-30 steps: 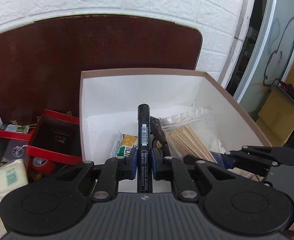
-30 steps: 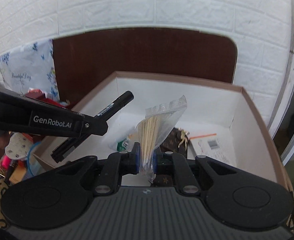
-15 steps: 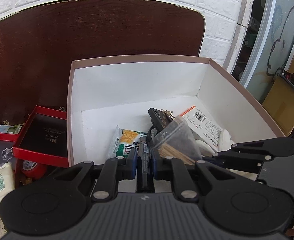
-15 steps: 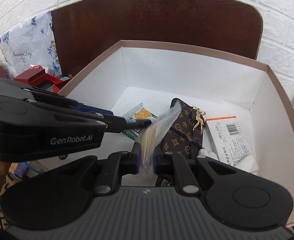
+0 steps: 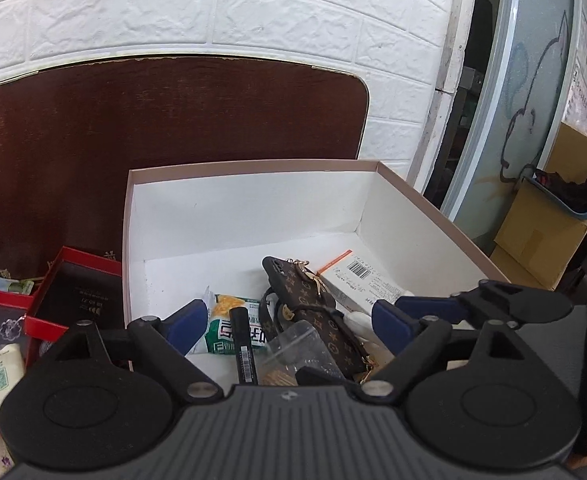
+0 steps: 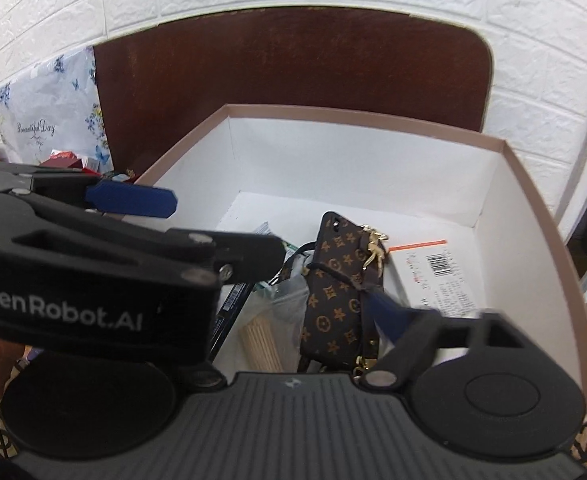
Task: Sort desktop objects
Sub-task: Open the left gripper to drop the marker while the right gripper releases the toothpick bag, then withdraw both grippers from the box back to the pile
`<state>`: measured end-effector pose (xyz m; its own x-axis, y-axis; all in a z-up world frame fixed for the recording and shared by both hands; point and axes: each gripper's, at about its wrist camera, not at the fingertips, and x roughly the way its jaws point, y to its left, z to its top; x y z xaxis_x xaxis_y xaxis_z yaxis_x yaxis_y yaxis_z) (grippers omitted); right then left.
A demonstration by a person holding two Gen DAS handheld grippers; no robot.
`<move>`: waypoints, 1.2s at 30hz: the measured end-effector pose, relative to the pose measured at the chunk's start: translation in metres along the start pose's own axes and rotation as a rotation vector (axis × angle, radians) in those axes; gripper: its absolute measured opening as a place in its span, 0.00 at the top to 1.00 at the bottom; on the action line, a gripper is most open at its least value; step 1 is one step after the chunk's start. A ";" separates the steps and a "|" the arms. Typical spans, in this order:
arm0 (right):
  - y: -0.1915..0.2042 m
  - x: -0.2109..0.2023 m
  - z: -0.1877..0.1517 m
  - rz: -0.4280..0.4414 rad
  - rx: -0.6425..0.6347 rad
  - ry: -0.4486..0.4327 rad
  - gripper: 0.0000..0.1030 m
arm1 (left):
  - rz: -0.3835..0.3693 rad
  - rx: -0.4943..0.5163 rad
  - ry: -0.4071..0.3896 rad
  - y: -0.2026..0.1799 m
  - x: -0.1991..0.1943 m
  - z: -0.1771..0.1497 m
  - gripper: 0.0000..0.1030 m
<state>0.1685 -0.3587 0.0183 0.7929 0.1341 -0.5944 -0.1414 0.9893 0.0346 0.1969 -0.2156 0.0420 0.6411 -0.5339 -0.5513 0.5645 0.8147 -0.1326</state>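
Both claws, left [image 5: 289,322] and right [image 6: 249,308], just opened, marker [image 5: 242,350] and toothpick bag [image 6: 267,330] released.

The left tool [image 5: 291,322] has just been opening, its blue pads standing wide apart over the near end of the white box [image 5: 249,208], with the black marker [image 5: 243,350] lying loose between them on the box floor, touched by neither pad. Just right of the marker lie the clear bag of toothpicks [image 5: 297,350] and a brown patterned phone case [image 5: 313,312]; a green snack packet [image 5: 229,326] lies under the marker's far end, and a red box [image 5: 81,288] stands outside to the left
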 end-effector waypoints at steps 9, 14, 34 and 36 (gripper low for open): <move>0.001 -0.021 -0.004 -0.027 0.017 -0.029 0.07 | 0.028 0.007 -0.003 -0.007 -0.017 -0.005 0.10; 0.003 -0.034 -0.005 -0.034 0.024 -0.046 0.07 | 0.025 0.002 -0.021 -0.010 -0.030 -0.007 0.10; 0.044 -0.094 -0.021 -0.038 0.003 -0.141 0.06 | 0.031 -0.054 -0.101 -0.009 -0.102 -0.036 0.10; 0.053 -0.099 -0.025 -0.039 -0.007 -0.154 0.06 | 0.044 -0.059 -0.114 -0.006 -0.112 -0.044 0.10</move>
<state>0.0678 -0.3206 0.0584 0.8792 0.1032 -0.4651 -0.1125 0.9936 0.0077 0.0988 -0.1508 0.0687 0.7212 -0.5171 -0.4609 0.5051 0.8479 -0.1608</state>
